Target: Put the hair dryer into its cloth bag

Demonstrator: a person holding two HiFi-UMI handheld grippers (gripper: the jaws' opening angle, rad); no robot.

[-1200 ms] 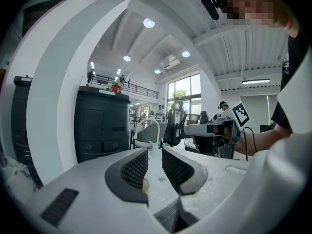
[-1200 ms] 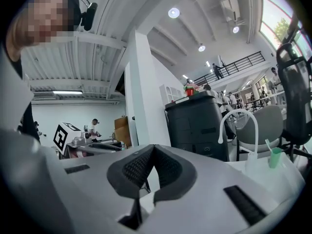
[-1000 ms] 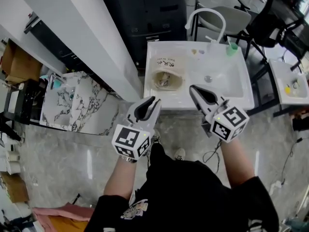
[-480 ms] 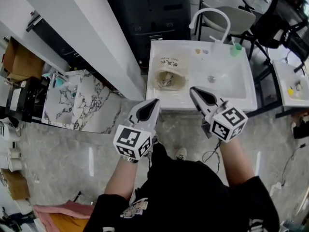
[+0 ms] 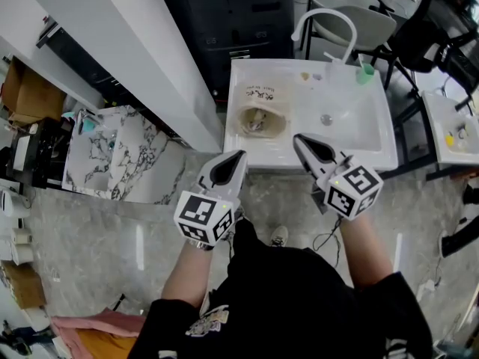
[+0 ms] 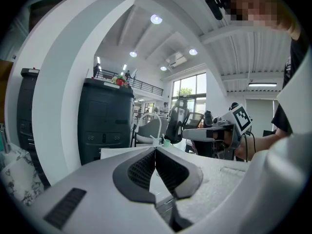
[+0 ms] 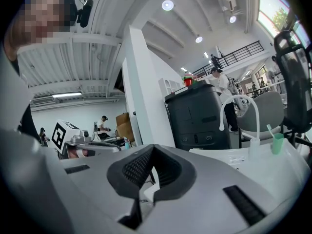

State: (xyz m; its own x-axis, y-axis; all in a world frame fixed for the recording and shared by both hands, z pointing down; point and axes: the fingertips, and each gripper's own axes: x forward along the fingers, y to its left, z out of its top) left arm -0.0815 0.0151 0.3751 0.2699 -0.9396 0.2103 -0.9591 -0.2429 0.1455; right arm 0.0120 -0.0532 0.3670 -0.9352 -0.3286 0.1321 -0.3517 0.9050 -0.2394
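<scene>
In the head view, the cloth bag (image 5: 261,112) is seen lying on the left of the white sink top (image 5: 359,146), with something greyish in its open mouth; the left gripper (image 5: 240,155) and right gripper (image 5: 298,137) are held just short of the sink's near edge; in the left gripper view, the jaws are seen pressed together on nothing; in the right gripper view, the jaws are likewise shown closed and empty.

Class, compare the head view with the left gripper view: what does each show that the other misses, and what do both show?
Head view only: the cloth bag on the white sink unit, and the floor. Left gripper view only: ceiling lights, and the pads of the left tongs pressed together, empty. Both: dark cabinet, green cup, right tongs.
</scene>
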